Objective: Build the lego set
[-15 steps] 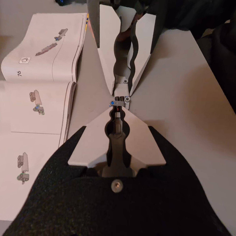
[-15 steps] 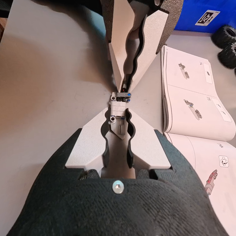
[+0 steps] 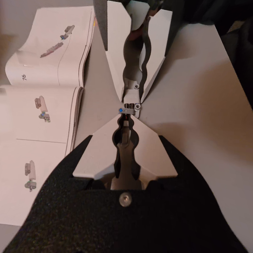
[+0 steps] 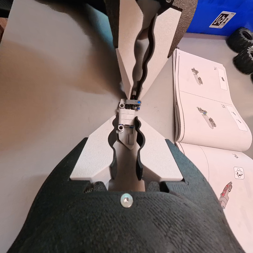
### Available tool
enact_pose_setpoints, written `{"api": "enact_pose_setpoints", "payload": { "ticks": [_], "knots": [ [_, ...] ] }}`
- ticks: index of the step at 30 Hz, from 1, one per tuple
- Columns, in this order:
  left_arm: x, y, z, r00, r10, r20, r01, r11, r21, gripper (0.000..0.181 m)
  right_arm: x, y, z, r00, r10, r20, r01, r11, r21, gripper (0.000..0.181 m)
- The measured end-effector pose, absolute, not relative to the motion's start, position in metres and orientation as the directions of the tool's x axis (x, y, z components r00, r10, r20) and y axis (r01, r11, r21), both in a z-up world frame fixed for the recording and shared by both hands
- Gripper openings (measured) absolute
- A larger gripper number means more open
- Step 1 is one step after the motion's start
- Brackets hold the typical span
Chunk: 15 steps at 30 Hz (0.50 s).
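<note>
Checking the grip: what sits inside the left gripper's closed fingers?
A thin dark piece with red and white bits shows inside the left gripper; its rear is covered by the black pads.

Left claw point(image 3: 126, 118): coarse black textured body flaring wide toward the camera, one silver round-head screw point(image 3: 125, 201) at its centre. Two pale grey wedge-shaped fingers point(image 3: 101, 150), each lined with a wavy black rubber pad.

Right claw point(image 4: 126, 121): same build; silver screw point(image 4: 126, 201), small coiled spring point(image 4: 88, 189) beside the finger base.
</note>
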<state>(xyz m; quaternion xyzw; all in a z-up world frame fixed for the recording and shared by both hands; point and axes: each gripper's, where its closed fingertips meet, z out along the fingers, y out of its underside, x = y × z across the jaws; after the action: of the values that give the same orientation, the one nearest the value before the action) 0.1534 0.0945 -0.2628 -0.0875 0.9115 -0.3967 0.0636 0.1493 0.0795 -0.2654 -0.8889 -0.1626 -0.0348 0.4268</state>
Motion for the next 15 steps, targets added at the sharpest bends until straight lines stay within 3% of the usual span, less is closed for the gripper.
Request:
{"api": "enact_pose_setpoints", "payload": {
  "ticks": [8, 15],
  "knots": [
    [0.1517, 0.0949, -0.2637, -0.945, -0.310, 0.106, -0.304, 0.708, -0.637, 0.002, 0.1491, 0.0796, -0.2650, 0.937, 0.267, 0.227, 0.344, -0.573, -0.744, 0.022],
    [0.1517, 0.0952, -0.2641, -0.912, -0.287, 0.293, -0.395, 0.806, -0.441, 0.002, 0.1496, 0.0796, -0.2652, 0.940, 0.269, 0.208, 0.331, -0.577, -0.747, 0.022]
  ]
}}
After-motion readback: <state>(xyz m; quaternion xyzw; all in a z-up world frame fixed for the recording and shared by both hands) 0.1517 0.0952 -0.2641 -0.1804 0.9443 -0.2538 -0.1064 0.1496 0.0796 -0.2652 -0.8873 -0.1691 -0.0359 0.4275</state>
